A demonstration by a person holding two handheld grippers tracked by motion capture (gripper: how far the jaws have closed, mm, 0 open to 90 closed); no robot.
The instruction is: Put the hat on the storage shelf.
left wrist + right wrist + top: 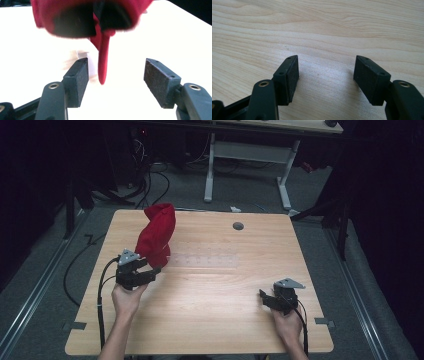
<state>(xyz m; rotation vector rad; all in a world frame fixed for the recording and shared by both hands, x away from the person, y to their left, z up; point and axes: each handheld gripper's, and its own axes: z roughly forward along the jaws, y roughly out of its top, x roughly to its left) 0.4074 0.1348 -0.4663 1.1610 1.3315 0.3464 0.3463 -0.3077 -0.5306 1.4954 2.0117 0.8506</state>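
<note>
Your left gripper (150, 271) sits with jaws apart and nothing pinched, right at the foot of the red cloth (156, 236) heaped on the table's (225, 320) far-left part, probably to regrip, while your right gripper (267, 298) waits wide over bare wood.

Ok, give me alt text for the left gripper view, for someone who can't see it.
A red fabric item, blurred, with a dark opening, hangs just beyond the left gripper, a thin red strip dangling between its two black jaws. The jaws stand wide apart and press on nothing, above a bright, washed-out tabletop.
</note>
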